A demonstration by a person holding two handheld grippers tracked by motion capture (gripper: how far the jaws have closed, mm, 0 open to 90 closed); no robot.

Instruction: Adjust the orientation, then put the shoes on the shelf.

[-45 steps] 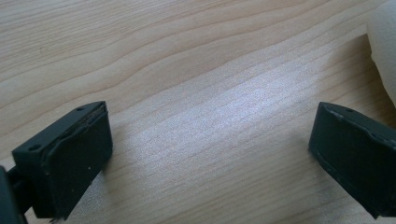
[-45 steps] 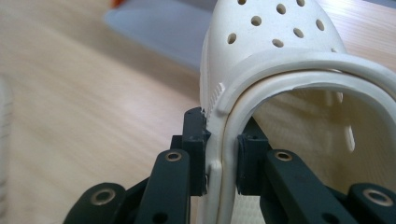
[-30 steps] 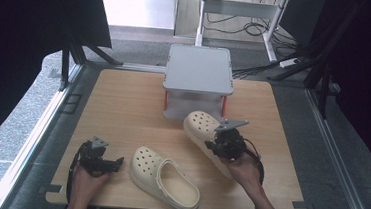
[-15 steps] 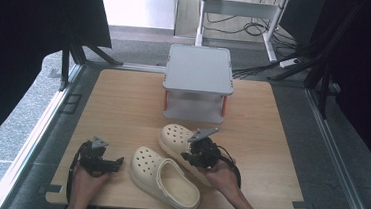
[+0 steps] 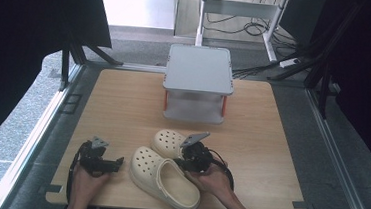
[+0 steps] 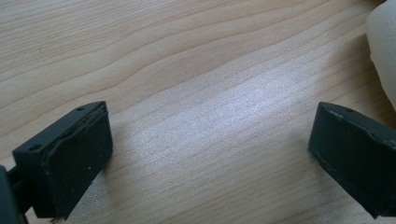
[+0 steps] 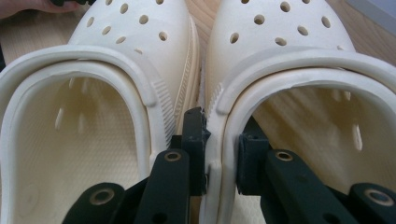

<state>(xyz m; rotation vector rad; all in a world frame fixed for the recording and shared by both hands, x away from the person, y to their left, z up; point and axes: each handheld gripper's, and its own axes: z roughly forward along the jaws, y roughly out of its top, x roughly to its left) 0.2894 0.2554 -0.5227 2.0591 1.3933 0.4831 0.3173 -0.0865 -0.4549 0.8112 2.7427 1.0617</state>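
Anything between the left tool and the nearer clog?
Nothing visible. The left tool sits open on bare table just left of the nearer clog; the right tool grips the other clog.

A: Your left gripper (image 6: 210,154) has its jaws spread wide above the wooden table (image 6: 187,70).

B: Anything between them?

A: Only bare wood; a cream shoe (image 6: 384,51) edges in at upper right.

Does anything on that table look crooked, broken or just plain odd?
Nothing broken or spilled. The two clogs sit side by side, one nearer the person, the other clamped at its rim by the right gripper. The left gripper rests open on bare wood.
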